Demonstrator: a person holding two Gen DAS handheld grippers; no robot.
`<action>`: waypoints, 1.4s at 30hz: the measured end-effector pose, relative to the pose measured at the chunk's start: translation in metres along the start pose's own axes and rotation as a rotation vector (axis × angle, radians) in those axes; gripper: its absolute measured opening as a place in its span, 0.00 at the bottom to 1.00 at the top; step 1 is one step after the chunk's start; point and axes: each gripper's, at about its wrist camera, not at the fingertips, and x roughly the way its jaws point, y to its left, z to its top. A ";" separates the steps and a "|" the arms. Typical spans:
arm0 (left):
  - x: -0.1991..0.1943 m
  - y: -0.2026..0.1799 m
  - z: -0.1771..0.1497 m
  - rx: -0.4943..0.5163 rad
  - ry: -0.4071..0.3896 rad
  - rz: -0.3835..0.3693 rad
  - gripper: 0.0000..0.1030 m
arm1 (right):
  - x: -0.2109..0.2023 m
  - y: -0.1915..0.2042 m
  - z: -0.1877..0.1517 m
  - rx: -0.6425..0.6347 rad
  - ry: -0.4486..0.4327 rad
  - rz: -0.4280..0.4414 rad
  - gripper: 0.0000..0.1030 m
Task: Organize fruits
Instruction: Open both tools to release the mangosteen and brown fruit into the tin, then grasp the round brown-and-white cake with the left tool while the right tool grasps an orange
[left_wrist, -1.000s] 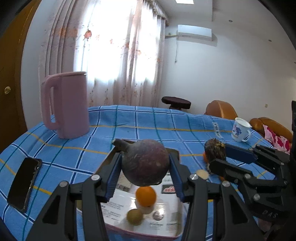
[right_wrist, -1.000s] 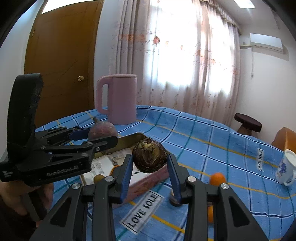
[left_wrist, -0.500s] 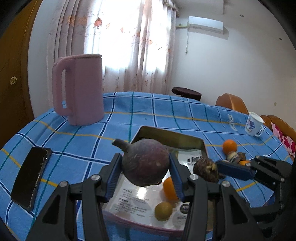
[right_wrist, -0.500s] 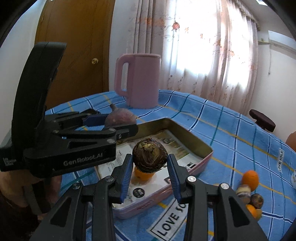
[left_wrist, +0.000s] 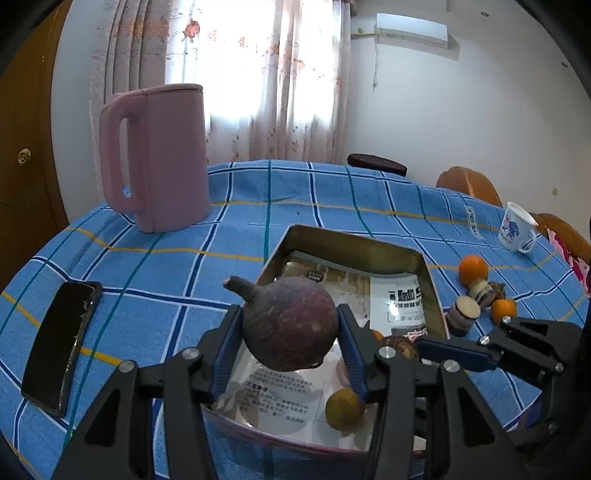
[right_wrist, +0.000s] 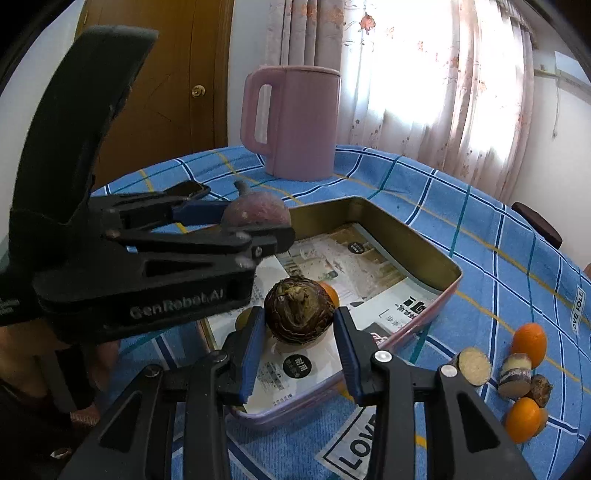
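Tin (right_wrist: 448, 288) holds orange (right_wrist: 330, 294) and brown fruit (left_wrist: 343, 409).

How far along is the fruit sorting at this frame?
Partly done. Already in the tin tray: an orange fruit and a yellowish-green one. In hand over the tray: left gripper holds a purple round fruit; right gripper, jaws parted, brackets a brown bulb. Left: oranges and cut pieces on the tablecloth.
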 end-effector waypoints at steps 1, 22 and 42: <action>0.001 -0.001 0.000 0.004 0.005 0.001 0.51 | 0.000 0.000 0.000 -0.001 0.001 0.000 0.39; -0.025 -0.004 0.007 -0.023 -0.093 -0.001 0.77 | -0.033 -0.014 -0.010 0.008 -0.073 -0.069 0.56; -0.012 -0.139 0.007 0.221 -0.036 -0.211 0.75 | -0.094 -0.134 -0.066 0.300 -0.080 -0.327 0.56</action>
